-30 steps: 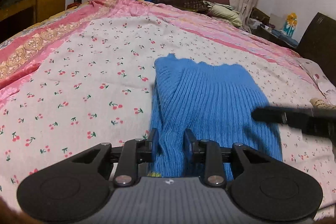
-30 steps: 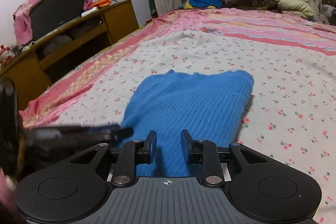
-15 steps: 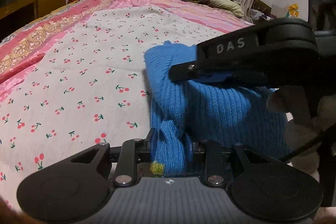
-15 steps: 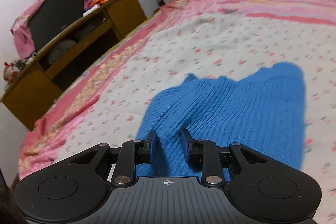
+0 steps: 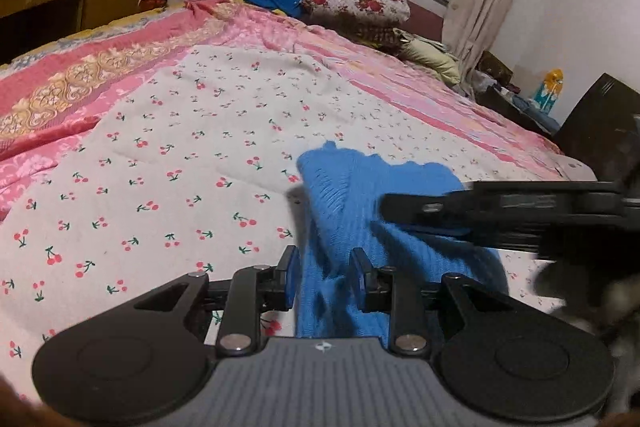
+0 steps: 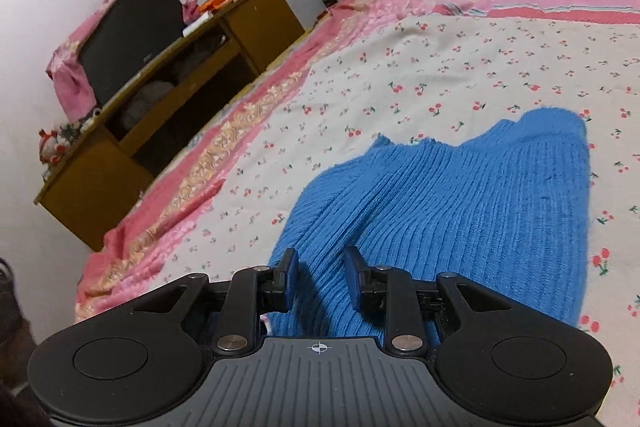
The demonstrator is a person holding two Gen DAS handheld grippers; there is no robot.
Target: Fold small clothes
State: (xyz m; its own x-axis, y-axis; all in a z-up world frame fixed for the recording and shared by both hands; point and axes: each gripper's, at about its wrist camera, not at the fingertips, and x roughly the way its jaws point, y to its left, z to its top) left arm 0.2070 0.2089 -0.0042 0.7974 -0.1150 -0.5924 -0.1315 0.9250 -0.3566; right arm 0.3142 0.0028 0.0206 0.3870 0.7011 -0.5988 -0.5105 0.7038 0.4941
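Blue ribbed knit garment (image 5: 340,203) lies on cherry-print bedsheet (image 5: 160,155); left gripper (image 5: 325,277) and right gripper (image 6: 318,277) fingers spread, fabric between, apparently unpinched.

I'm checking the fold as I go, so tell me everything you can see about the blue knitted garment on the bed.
The blue knitted garment is bright blue rib knit, soft and rumpled, with a ridge running up its middle. It lies on the cherry-print bedspread, near end bunched, far edge uneven. The left gripper and right gripper each straddle its near edge, jaws open. The right gripper's black finger crosses over it.
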